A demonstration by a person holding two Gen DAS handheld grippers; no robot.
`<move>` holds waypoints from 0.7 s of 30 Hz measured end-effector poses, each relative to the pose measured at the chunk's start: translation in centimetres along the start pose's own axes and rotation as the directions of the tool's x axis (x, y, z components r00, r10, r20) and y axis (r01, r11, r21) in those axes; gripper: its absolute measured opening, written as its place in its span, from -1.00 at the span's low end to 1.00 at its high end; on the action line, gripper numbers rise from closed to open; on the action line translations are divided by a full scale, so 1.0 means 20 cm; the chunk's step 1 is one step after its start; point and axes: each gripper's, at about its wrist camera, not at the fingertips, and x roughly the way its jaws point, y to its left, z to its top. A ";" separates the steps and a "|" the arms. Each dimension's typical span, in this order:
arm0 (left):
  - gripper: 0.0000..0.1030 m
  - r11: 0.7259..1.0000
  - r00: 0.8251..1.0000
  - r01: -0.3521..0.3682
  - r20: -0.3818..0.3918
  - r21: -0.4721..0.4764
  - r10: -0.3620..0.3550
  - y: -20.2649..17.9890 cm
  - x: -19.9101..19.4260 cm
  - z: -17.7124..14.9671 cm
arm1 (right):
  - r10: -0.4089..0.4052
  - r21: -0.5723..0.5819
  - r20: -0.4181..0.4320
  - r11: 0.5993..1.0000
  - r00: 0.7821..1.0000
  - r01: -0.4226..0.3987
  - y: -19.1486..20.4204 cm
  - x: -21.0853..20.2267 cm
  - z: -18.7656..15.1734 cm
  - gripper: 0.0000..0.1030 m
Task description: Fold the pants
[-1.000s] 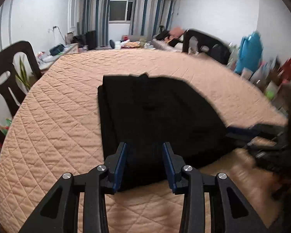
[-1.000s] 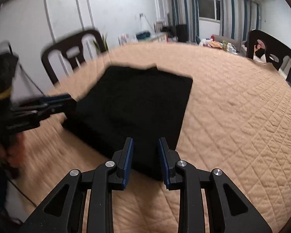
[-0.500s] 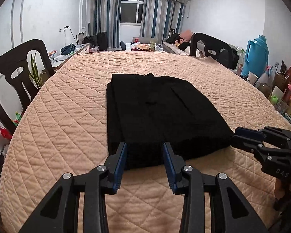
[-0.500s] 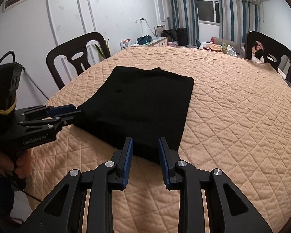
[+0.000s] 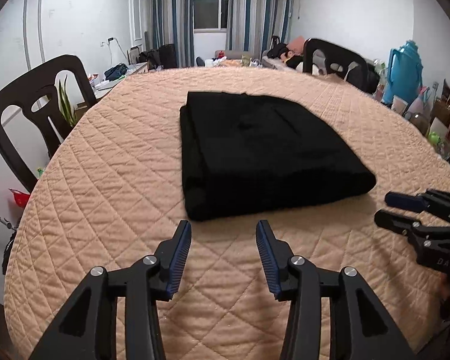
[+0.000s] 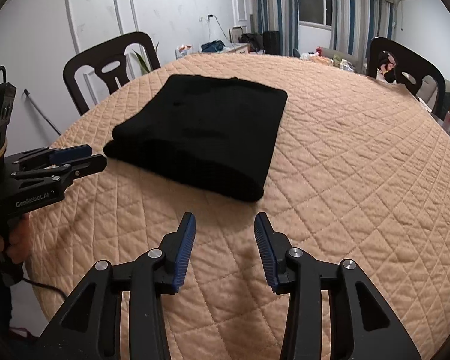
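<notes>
The black pants point(image 5: 264, 150) lie folded into a compact rectangle on the round table with the peach quilted cover point(image 5: 105, 180). They also show in the right wrist view point(image 6: 204, 132). My left gripper point(image 5: 223, 228) is open and empty, a short way in front of the near edge of the pants. My right gripper point(image 6: 224, 220) is open and empty, just short of the near right corner of the pants. Each gripper shows in the other's view: the right one point(image 5: 385, 208), the left one point(image 6: 97, 154), both apart from the cloth.
Black chairs stand at the table's left point(image 5: 36, 114) and far side point(image 5: 333, 60). A blue jug point(image 5: 405, 72) and small clutter sit on the right beyond the table. The table's near edge lies just below the grippers.
Both grippers have drawn back toward the near table edge and away from the pants. Their jaws stand wider open. The folded pants have stayed in place.
</notes>
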 end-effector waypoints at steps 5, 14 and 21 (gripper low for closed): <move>-0.07 1.000 0.999 -0.018 -0.028 -0.007 0.018 0.01 0.04 -0.02 | -0.035 -0.018 -0.049 0.999 0.998 0.034 0.02 0.05 -0.01 -0.15; 0.12 0.999 0.999 -0.043 -0.030 -0.011 0.042 0.01 0.05 -0.02 | -0.053 -0.029 -0.050 0.998 0.997 0.052 0.04 0.05 -0.02 -0.13; 0.15 0.999 0.998 -0.051 -0.029 -0.008 0.051 0.01 0.05 -0.02 | -0.055 -0.030 -0.050 0.998 0.997 0.053 0.04 0.05 -0.02 -0.13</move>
